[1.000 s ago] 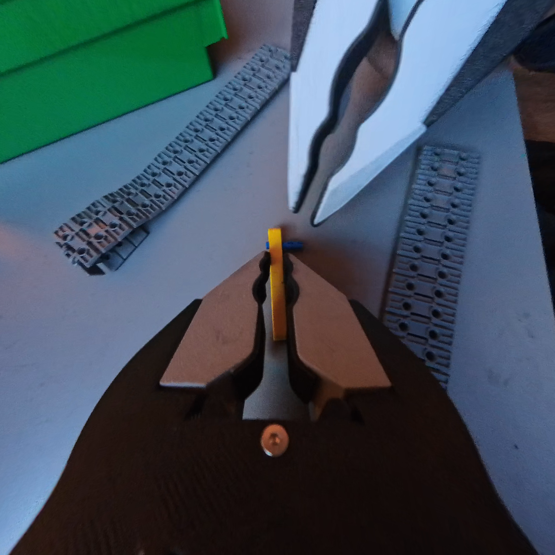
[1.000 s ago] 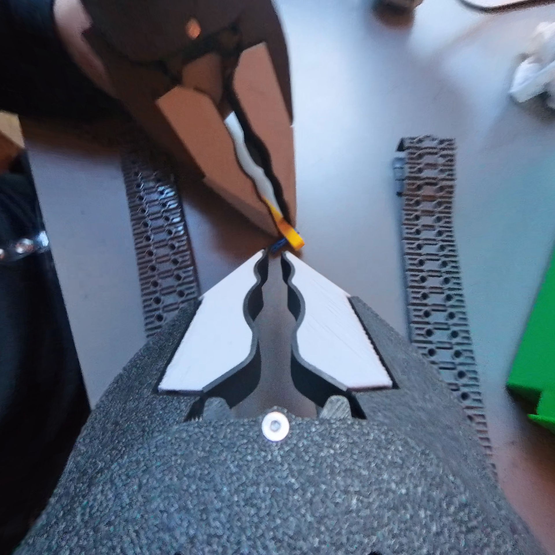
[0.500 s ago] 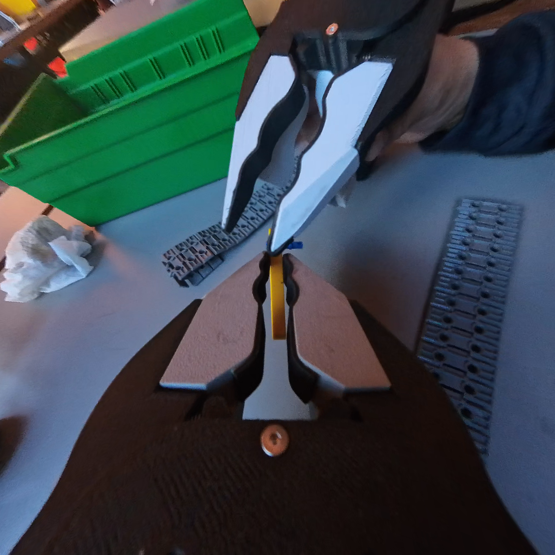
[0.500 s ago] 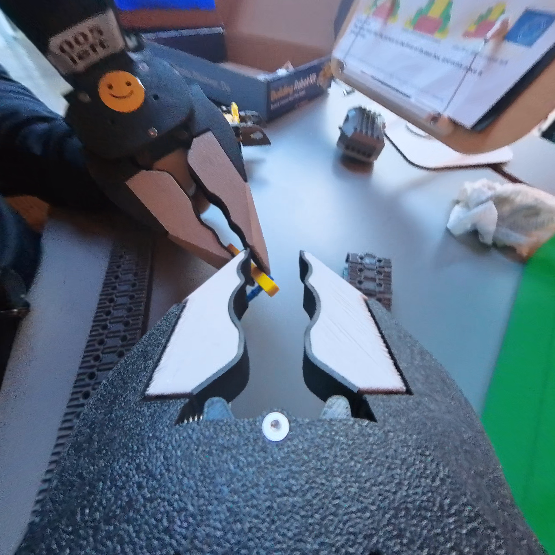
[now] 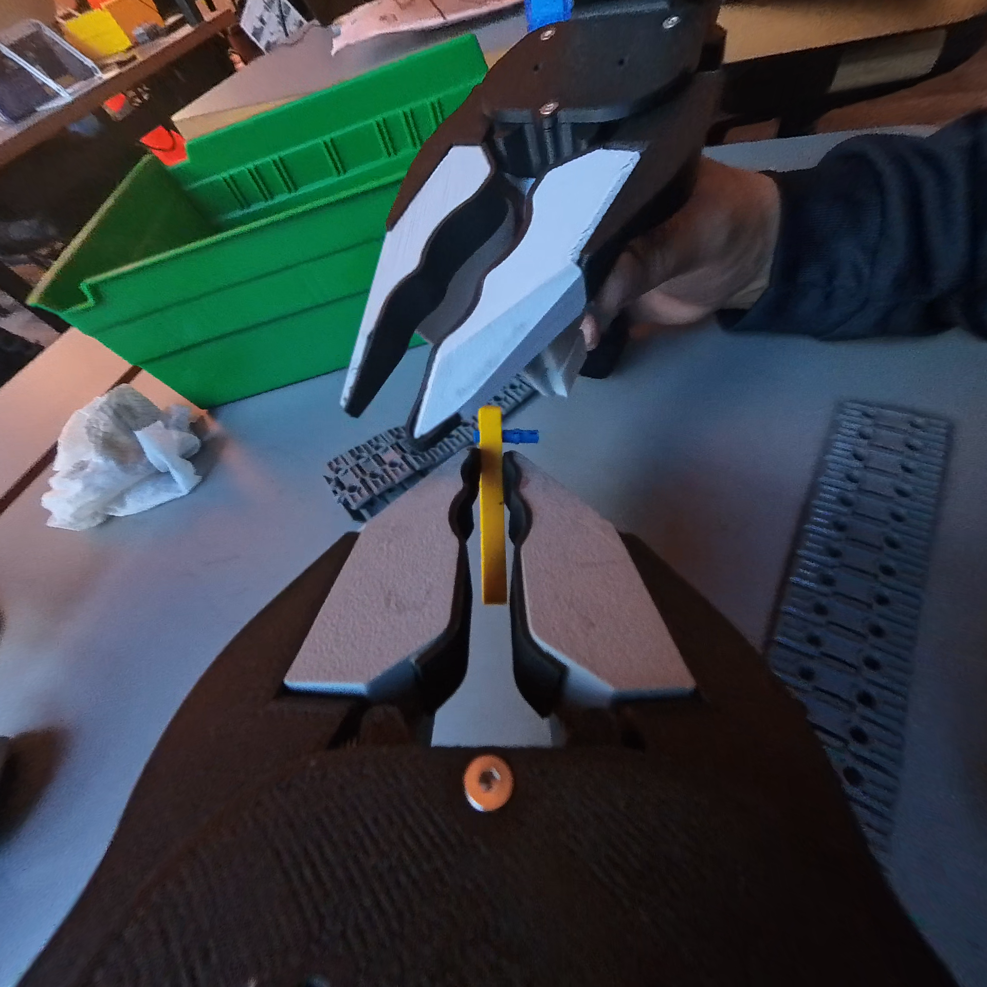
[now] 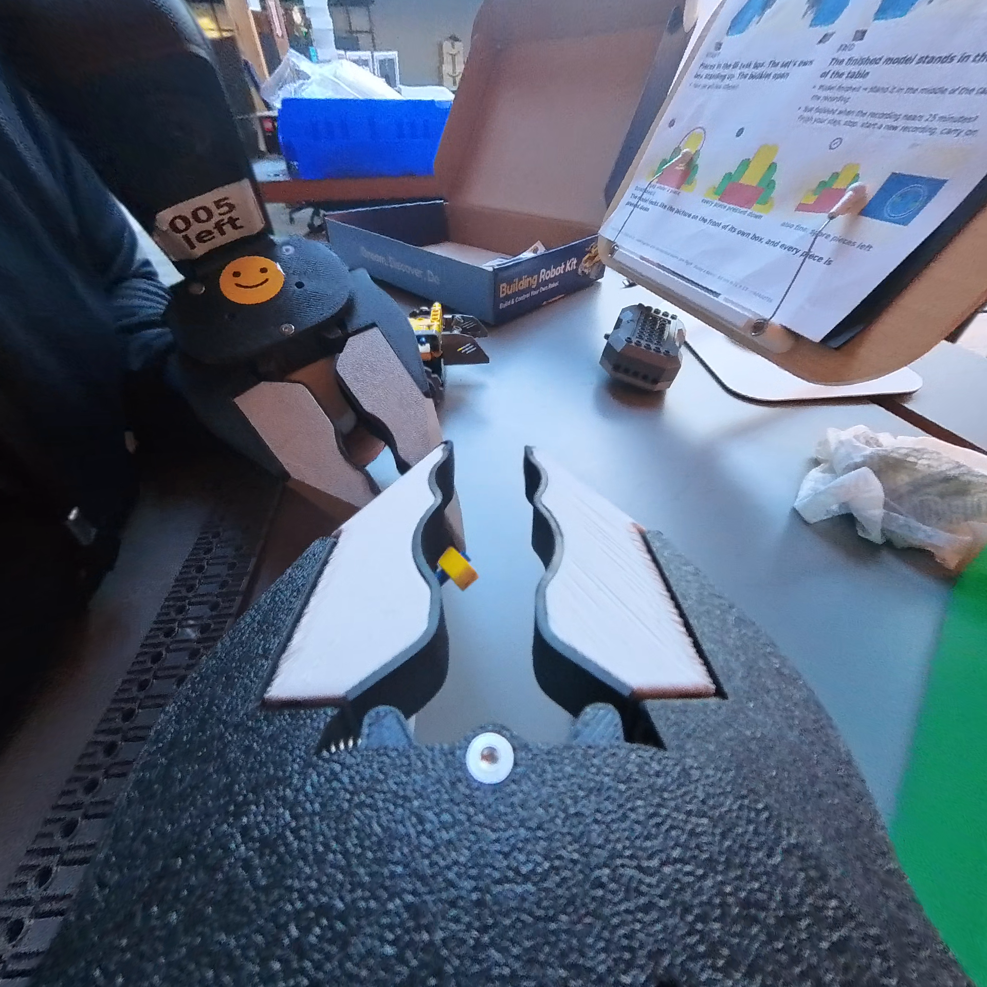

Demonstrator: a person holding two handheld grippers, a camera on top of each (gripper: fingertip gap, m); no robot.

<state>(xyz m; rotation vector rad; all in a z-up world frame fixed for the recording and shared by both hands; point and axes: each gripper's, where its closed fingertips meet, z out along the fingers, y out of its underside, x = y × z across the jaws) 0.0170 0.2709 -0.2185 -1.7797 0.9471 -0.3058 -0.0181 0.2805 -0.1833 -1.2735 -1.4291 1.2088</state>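
Observation:
My left gripper is shut on a thin yellow beam held edge-on above the grey table. A small blue pin sticks out of the beam's far end to the right. My right gripper is open and empty. In the left wrist view the right gripper hangs tips-down just left of the beam's end. In the right wrist view the beam's yellow tip shows between my white fingers, beside the left gripper's brown fingers.
A green bin stands at the back left. Grey track strips lie on the table. Crumpled tissue, an open cardboard box, a dark block, a small yellow model and an instruction stand are around. The left gripper's tips are roughly 4 cm from the right gripper's.
My right gripper has opened and tilted up, its tips now beside the yellow beam's end. My left gripper keeps hold of the beam and has also tilted up.

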